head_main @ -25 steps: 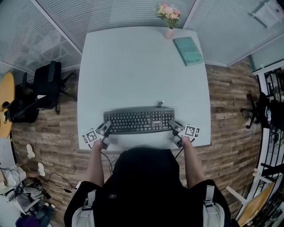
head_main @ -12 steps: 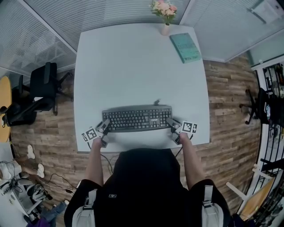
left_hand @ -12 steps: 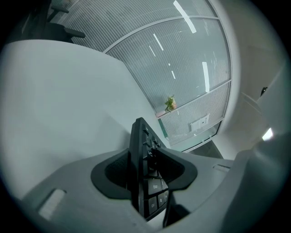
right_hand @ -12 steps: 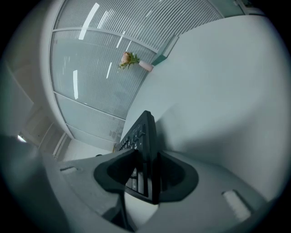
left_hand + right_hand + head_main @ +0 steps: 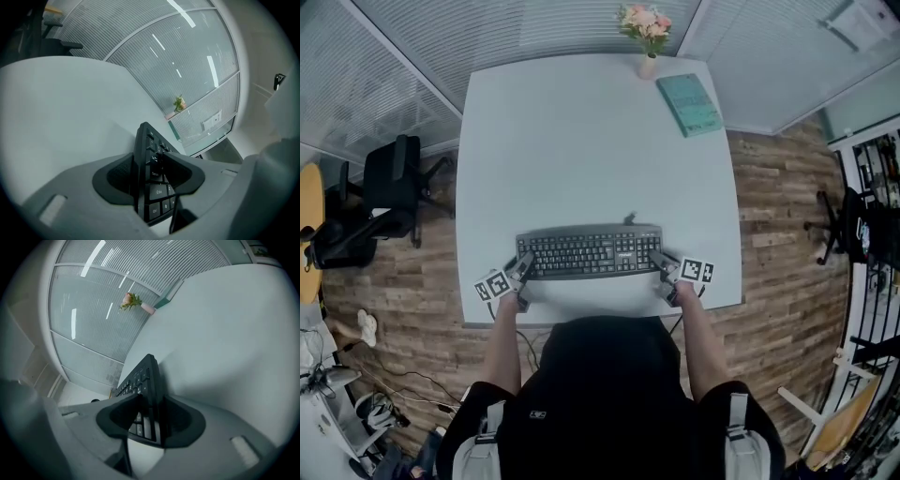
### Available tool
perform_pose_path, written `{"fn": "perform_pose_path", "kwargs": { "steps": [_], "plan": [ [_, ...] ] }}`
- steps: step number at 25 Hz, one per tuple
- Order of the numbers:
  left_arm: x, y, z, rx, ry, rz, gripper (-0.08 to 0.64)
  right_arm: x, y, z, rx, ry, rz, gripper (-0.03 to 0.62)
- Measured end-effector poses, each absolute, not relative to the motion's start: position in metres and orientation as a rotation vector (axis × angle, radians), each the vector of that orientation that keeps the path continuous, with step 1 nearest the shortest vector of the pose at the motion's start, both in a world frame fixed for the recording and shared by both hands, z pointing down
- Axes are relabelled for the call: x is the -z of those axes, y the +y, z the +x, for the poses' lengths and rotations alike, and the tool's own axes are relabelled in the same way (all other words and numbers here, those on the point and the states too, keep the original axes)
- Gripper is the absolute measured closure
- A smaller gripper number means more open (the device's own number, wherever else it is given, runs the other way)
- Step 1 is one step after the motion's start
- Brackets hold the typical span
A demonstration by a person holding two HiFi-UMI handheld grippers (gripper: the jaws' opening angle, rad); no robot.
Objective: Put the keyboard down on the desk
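Keyboard (image 5: 589,253) lies on the desk (image 5: 581,141), its ends between the just-opening, slack jaws of my left gripper (image 5: 523,269) and right gripper (image 5: 660,266).

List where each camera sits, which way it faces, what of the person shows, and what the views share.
Head view: on the head, facing steeply down at desk and keyboard; torso, forearms, left gripper, right gripper show.
Left gripper view: on the left gripper, facing along its jaws, just opening, keyboard end between them.
Right gripper view: same on the right gripper; jaws likewise just opening round the keyboard.
All share keyboard, desk, flowers.
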State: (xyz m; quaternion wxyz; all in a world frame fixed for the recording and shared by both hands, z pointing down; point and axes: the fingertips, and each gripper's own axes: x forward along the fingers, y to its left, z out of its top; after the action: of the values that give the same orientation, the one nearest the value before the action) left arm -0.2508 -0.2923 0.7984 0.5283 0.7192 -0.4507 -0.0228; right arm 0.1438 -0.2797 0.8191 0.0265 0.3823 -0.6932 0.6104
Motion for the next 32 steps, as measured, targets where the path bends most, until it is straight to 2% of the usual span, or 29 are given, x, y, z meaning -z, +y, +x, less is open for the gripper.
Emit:
{"fn": "perform_pose_path", "kwargs": {
  "steps": [16,23,32],
  "plan": [
    [-0.802,-0.293,-0.249,-0.076,-1.221,1.741,0.35,-0.82,-0.278,0.155,-1.695,-2.095,1.314,0.416],
    [-0.805,-0.292,-0.254,-0.155,-1.273,1.771,0.345,-0.824,-0.279,0.16,-1.465,-2.059,1.371,0.399],
    [-0.807,-0.291,-0.254,-0.227,-1.313,1.79,0.339,-0.826,-0.278,0.16,-1.361,-2.032,1.408,0.393]
  ]
}}
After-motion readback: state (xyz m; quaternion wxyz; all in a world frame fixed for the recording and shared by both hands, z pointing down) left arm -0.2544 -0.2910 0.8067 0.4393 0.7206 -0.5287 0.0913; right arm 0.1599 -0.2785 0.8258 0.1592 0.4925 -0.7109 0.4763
